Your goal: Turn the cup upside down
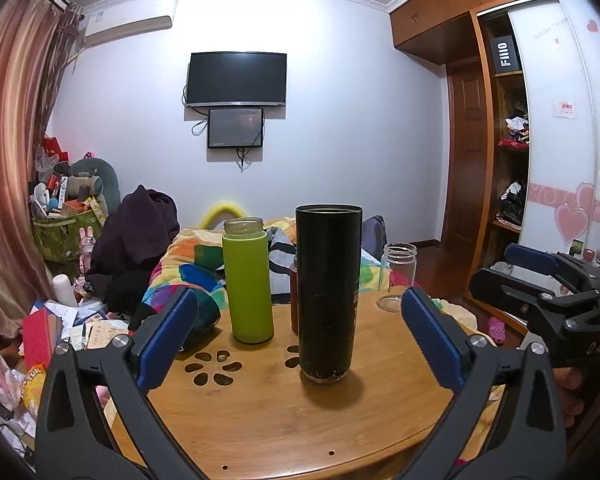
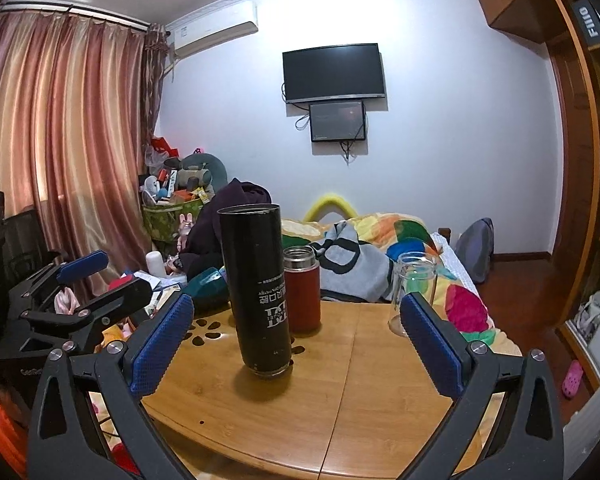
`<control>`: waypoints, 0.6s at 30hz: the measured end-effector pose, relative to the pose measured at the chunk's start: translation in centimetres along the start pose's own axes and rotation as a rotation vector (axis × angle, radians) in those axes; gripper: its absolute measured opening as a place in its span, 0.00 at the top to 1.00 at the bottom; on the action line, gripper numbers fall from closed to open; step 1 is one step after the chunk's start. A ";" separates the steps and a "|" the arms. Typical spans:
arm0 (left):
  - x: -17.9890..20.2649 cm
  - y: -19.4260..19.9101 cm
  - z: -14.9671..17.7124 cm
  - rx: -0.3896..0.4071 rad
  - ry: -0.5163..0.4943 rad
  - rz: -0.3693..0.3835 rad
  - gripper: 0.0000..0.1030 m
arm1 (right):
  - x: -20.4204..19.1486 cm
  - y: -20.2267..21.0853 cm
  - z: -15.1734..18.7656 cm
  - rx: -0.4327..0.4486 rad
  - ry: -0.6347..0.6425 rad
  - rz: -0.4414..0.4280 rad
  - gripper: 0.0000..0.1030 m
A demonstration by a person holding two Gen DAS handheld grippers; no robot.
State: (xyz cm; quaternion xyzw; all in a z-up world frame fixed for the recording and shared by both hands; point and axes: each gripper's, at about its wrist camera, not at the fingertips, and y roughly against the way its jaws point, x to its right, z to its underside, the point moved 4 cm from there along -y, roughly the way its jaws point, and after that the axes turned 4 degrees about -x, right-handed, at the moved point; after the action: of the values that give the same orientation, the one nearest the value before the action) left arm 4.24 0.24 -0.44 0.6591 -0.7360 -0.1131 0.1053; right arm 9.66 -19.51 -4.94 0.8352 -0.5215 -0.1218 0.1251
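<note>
Tall black cylindrical cup (image 2: 258, 288) with white printed lettering, upside-down text. Lime-green sleeved bottle (image 1: 247, 280) with pale tan neck. Dark red flask (image 2: 302, 290) with silver metal collar. Clear colourless glass jar (image 1: 398, 276). Round honey-brown bamboo table (image 1: 380, 392) with fine straight grain and dark petal-shaped cutouts. Left gripper (image 1: 300, 338) and right gripper (image 2: 298, 342): black frames, blue textured pads (image 2: 162, 346). Patchwork multicolour bedspread (image 2: 400, 242): orange, green, blue, yellow. Striped pinkish-brown satin curtains (image 2: 60, 132).
</note>
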 end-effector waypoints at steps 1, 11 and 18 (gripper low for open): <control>0.0 0.1 0.0 0.004 -0.001 -0.001 0.00 | 0.1 0.0 0.0 -0.001 -0.005 -0.001 0.00; 0.0 0.3 -0.1 0.008 0.005 0.006 0.00 | 0.8 0.2 0.1 -0.002 -0.022 -0.001 0.00; 0.3 0.4 -0.1 0.009 -0.004 0.010 0.00 | 0.9 0.5 0.0 0.001 -0.025 -0.001 0.00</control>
State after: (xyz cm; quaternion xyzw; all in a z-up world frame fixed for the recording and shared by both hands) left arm 3.83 -0.05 -0.17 0.6556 -0.7401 -0.1104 0.1016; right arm 9.64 -20.49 -4.84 0.8340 -0.5227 -0.1318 0.1179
